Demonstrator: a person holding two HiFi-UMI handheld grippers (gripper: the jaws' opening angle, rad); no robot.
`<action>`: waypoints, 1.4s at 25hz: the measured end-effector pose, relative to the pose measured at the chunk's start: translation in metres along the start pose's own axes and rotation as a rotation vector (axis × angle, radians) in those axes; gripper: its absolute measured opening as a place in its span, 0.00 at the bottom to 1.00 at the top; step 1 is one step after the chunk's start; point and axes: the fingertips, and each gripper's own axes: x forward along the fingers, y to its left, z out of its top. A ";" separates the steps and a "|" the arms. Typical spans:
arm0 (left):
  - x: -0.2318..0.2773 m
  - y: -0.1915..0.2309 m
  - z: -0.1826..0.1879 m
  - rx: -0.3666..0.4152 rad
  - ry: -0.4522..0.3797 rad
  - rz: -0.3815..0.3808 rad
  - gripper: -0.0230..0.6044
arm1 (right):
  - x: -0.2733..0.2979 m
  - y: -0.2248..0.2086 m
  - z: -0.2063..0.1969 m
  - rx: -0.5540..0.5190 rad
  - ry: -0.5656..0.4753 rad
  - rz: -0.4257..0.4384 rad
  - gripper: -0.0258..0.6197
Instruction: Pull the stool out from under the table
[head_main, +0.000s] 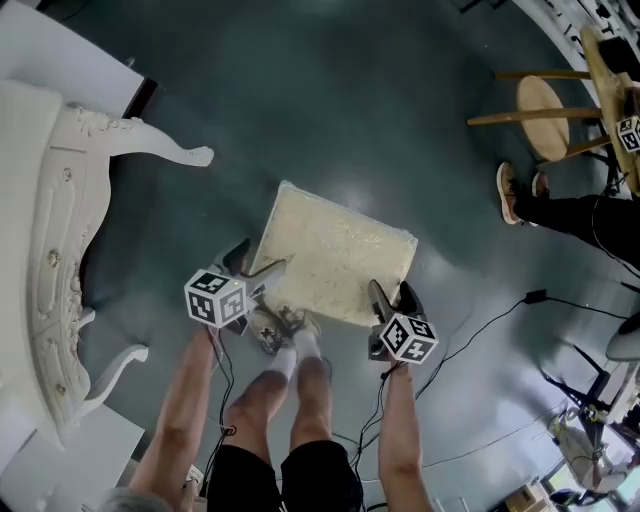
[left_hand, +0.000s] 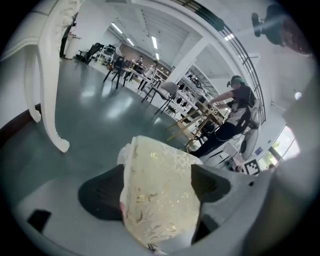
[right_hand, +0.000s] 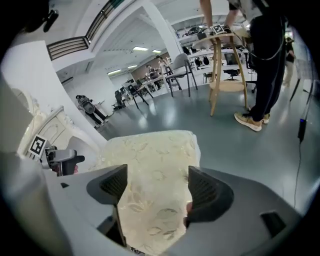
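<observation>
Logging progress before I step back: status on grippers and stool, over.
Left gripper shut on stool. Right gripper shut on it too. Stool on open floor, apart from white table. Feet at its near edge.

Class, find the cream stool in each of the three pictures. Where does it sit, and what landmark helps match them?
Head view: stool, centre.
Left gripper view: stool, lower centre.
Right gripper view: stool, lower centre.
Shared landmark: the white table, at the left in all three.

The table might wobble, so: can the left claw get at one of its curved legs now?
Probably not yet: the left claw is shut on the stool's cushion. Once released, only bare floor separates it from the leg.
</observation>
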 end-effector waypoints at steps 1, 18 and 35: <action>-0.008 -0.002 0.009 0.003 -0.016 0.002 0.71 | -0.003 0.010 0.007 -0.019 -0.006 0.011 0.64; -0.245 -0.009 0.143 0.045 -0.417 0.277 0.70 | -0.045 0.316 0.160 -0.521 -0.166 0.383 0.64; -0.556 -0.020 0.142 0.003 -0.740 0.686 0.58 | -0.178 0.625 0.141 -0.885 -0.227 0.803 0.43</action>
